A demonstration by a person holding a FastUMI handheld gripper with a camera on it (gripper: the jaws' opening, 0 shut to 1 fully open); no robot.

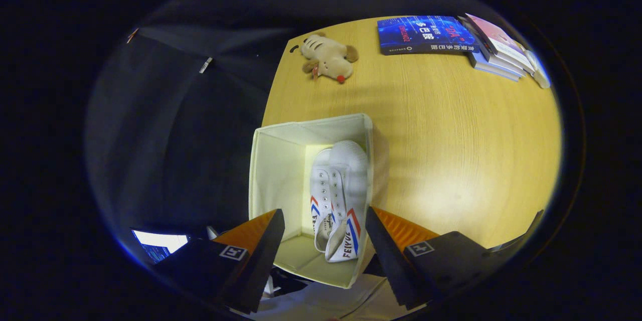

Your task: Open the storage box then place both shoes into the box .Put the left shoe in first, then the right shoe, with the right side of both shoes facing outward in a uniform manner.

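A pale fabric storage box (273, 170) stands open at the left edge of the wooden table (451, 150). Two white canvas shoes (337, 200) with red and blue stripes stand on their sides inside it, pressed together against the box's right wall, toes pointing away from me. My gripper (323, 246) hovers above the near end of the box with its fingers spread wide. The shoes' heels show in the gap between the fingers, well below them. Nothing is held.
A small plush dog (328, 57) lies beyond the box near the table's far left corner. A blue book (426, 35) and a stack of books (501, 50) sit at the far right. White paper (341, 301) lies below the box's near edge.
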